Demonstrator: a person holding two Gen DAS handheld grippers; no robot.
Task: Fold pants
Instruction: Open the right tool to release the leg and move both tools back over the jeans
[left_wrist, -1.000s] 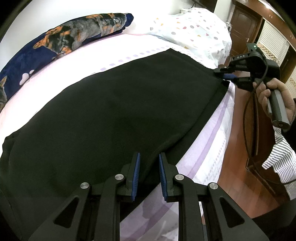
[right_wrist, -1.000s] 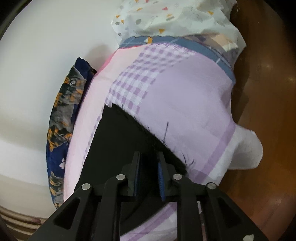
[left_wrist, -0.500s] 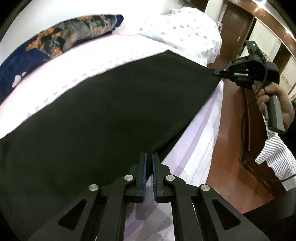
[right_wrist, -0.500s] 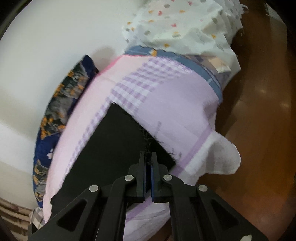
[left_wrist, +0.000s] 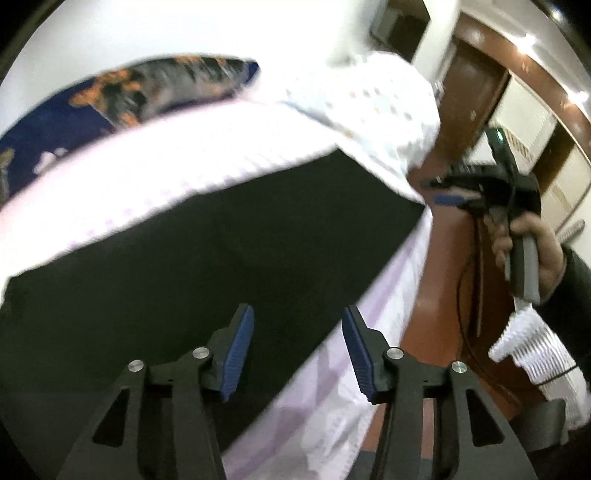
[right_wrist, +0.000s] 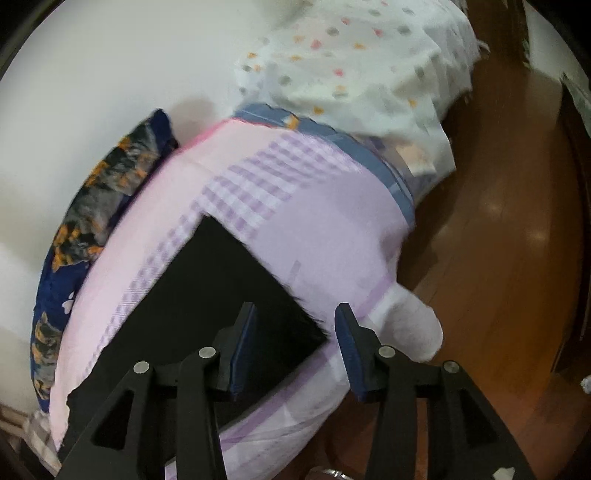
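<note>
Black pants (left_wrist: 207, 258) lie spread flat across the bed, on a pink and lilac checked sheet (right_wrist: 332, 236), with one long edge running along the bed's near side by the wooden floor (right_wrist: 517, 229). Left gripper (left_wrist: 297, 347) hangs above that near edge, jaws opening, blue pads apart, nothing pinched between them; the fabric seen through the gap lies below on the bed, not touched. Right gripper (right_wrist: 293, 343) is the same: jaws opening, pads clear of the cloth, the pants' frayed corner showing in the gap below but not held. In the left wrist view the right gripper (left_wrist: 448, 197) appears at the far end of the pants, just off their corner, held by a hand (left_wrist: 532, 247) in a dark sleeve; that picture is motion-blurred. A dark blue pillow (right_wrist: 92, 229) with orange and grey print sits along the wall side of the bed, well apart from the pants. A white dotted quilt (right_wrist: 354, 59) is bunched at the far end of the bed, beyond the pants.
</note>
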